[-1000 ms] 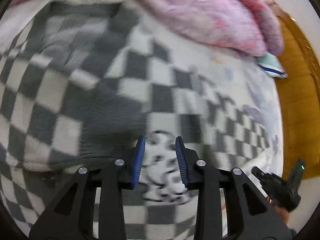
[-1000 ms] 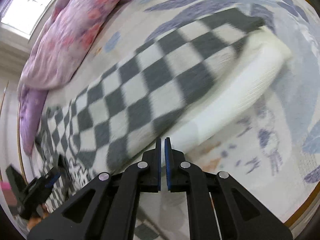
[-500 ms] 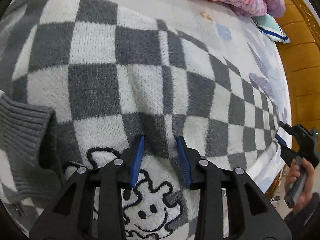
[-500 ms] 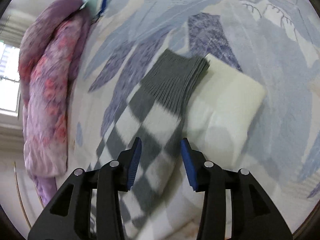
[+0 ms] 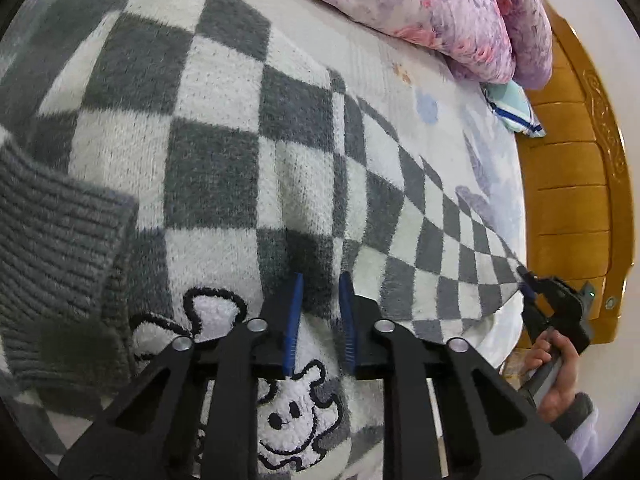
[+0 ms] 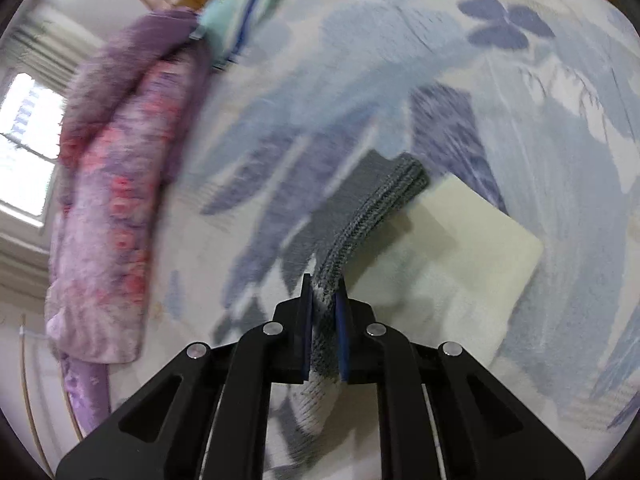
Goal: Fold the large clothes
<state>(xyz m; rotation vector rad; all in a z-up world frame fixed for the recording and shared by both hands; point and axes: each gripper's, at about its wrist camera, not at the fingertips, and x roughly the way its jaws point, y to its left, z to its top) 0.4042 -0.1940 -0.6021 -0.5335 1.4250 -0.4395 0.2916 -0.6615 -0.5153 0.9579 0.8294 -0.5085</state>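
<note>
My checkered sweater [image 5: 224, 168] lies spread on the bed [image 5: 460, 128]; it looks thick, soft and floppy, so I hold it at cuffs and folds.

The left gripper [image 5: 319, 304] has its jaws closing on a fold of it. Only the right view shows the right gripper [image 6: 323, 322] closing on the grey cuff [image 6: 384, 196], toward one o'clock; the left view shows the dog picture [image 5: 292, 412].

Floral bed [image 6: 520, 92], wooden headboard [image 5: 576, 208], bright window [image 6: 24, 136].

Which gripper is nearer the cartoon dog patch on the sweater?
Left. The left gripper is closing on the sweater right above the dog patch; the right gripper pinches the sleeve far off at the bed's edge.
</note>
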